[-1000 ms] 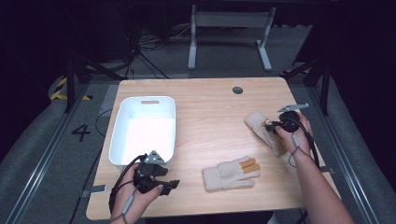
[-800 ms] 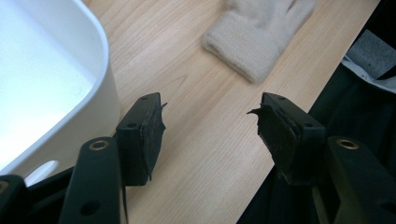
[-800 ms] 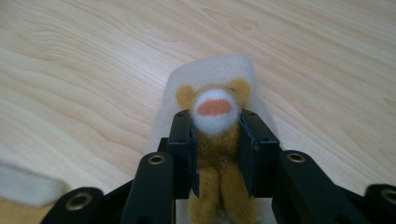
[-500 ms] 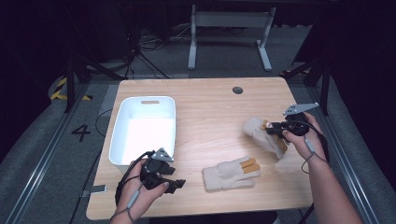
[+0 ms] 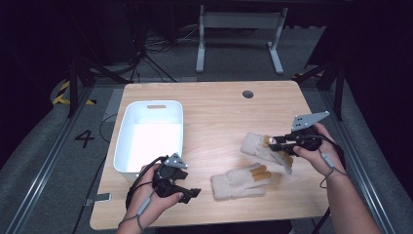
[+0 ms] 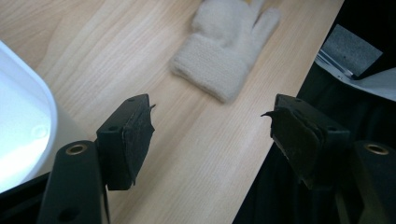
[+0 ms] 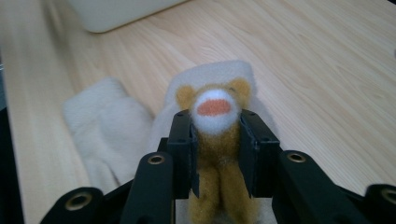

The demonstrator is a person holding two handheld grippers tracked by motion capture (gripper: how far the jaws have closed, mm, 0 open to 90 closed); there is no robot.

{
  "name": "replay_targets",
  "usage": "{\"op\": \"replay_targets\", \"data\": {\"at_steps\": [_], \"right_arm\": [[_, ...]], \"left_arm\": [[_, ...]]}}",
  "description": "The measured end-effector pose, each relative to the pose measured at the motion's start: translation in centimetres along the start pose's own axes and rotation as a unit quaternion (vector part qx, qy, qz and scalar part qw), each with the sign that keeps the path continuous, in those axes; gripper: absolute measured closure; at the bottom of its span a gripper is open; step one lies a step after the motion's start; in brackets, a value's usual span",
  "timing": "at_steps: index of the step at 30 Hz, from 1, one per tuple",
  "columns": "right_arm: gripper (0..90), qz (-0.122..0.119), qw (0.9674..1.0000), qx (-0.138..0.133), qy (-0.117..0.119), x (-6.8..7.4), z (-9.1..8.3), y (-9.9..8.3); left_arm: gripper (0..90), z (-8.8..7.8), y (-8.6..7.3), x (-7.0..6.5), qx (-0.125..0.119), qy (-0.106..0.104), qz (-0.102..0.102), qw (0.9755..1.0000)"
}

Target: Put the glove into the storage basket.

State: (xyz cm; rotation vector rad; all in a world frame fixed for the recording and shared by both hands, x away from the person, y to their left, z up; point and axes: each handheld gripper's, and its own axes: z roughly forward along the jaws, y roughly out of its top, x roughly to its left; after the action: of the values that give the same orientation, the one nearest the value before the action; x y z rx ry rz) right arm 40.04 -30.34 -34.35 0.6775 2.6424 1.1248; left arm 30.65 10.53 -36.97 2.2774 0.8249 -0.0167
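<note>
Your left tool (image 5: pixel 187 191) sits at the near edge of the pale wooden worktop (image 5: pixel 219 109), its jaws just opened wide with nothing between them, aimed at the cream knitted glove with tan fingertips (image 5: pixel 239 181) lying flat. Your right tool (image 5: pixel 274 142) pinches the second cream knitted glove with a tan animal-face patch (image 7: pixel 215 122), lifted off the wood. Carry it high and level toward the white rectangular plastic bin (image 5: pixel 127 151) at far left, releasing only once past the rim.

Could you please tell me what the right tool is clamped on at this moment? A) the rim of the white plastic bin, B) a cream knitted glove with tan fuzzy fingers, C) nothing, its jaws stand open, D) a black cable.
B: in the right gripper view the right tool pinches the cream knitted glove with tan fuzzy fingers between its jaws, lifted off the wooden table.
</note>
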Motion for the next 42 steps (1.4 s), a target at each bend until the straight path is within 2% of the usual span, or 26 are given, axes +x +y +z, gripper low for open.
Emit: {"op": "replay_targets", "data": {"at_steps": [1,2,8,9,12,13,15,16,17,18,22,24,26,27,28,29,32,34,35,38,42], "right_arm": [[69.5,0.0,1.0,0.0,0.0,0.0,0.0,0.0],[69.5,-0.013,0.9997,0.0,0.019,0.7,0.4,0.4],[69.5,-0.048,0.9968,0.0,0.064,2.0,1.5,1.1],[69.5,-0.048,0.9968,0.0,0.064,2.0,1.5,1.1],[69.5,-0.065,0.9939,-0.001,0.089,2.6,2.2,1.4],[69.5,-0.065,0.9939,-0.001,0.089,2.6,2.2,1.4],[69.5,-0.073,0.9921,0.0,0.102,2.9,2.5,1.5],[69.5,-0.082,0.9901,-0.001,0.114,3.3,2.8,1.8],[69.5,-0.082,0.9901,-0.001,0.114,3.3,2.8,1.8],[69.4,-0.093,0.988,-0.001,0.123,3.7,3.0,2.1],[69.3,-0.108,0.983,0.002,0.149,4.4,3.6,2.5],[69.3,-0.111,0.982,0.002,0.153,4.6,3.7,2.5],[69.2,-0.127,0.9781,0.006,0.165,5.0,4.0,2.7],[69.2,-0.127,0.9781,0.006,0.165,5.0,4.0,2.7],[69.2,-0.136,0.9753,0.006,0.174,5.3,4.2,2.7],[69.2,-0.136,0.9753,0.006,0.174,5.3,4.2,2.7],[69.1,-0.146,0.9723,0.009,0.182,5.9,4.6,2.7],[69.1,-0.148,0.972,0.009,0.182,6.0,4.7,2.7],[69.1,-0.152,0.9707,0.013,0.186,6.2,4.8,2.6],[69.1,-0.165,0.9696,0.019,0.179,6.7,5.1,2.7],[69.1,-0.176,0.9668,0.027,0.183,7.2,5.6,2.8]], "left_arm": [[30.2,0.0,0.0,0.0,0.0,0.0,0.0,1.0],[30.3,0.0,0.0,-0.1,0.0,-0.001,0.004,1.0],[38.8,-0.1,0.0,-0.5,0.006,0.003,0.025,0.9997],[39.6,-0.1,0.0,-0.5,0.006,0.003,0.025,0.9997],[42.6,0.0,0.0,-0.6,0.012,0.007,0.019,0.9997],[42.7,0.0,0.0,-0.6,0.012,0.007,0.019,0.9997],[42.9,0.1,0.0,-0.7,0.011,0.007,0.019,0.9997],[43.4,0.0,-0.1,-0.7,0.011,0.008,0.02,0.9997],[43.4,0.0,-0.1,-0.8,0.011,0.008,0.02,0.9997],[43.7,-0.1,-0.1,-0.9,0.008,0.008,0.019,0.9997],[44.0,-0.1,-0.2,-1.2,0.009,0.01,0.024,0.9996],[44.1,-0.1,-0.2,-1.2,0.009,0.01,0.024,0.9996],[44.2,0.0,-0.2,-1.2,0.009,0.017,0.021,0.9996],[44.2,-0.1,-0.2,-1.2,0.009,0.02,0.021,0.9995],[44.5,-0.1,-0.2,-1.1,0.009,0.02,0.021,0.9995],[44.5,-0.1,-0.2,-1.1,0.008,0.018,0.02,0.9996],[45.0,0.0,0.0,-1.3,0.006,0.016,0.022,0.9996],[45.0,0.1,0.1,-1.4,0.005,0.016,0.023,0.9996],[45.0,0.1,0.2,-1.4,0.006,0.017,0.025,0.9995],[45.0,0.4,0.3,-1.6,0.007,0.017,0.029,0.9994],[45.1,0.4,0.4,-1.5,0.005,0.018,0.029,0.9994]]}}
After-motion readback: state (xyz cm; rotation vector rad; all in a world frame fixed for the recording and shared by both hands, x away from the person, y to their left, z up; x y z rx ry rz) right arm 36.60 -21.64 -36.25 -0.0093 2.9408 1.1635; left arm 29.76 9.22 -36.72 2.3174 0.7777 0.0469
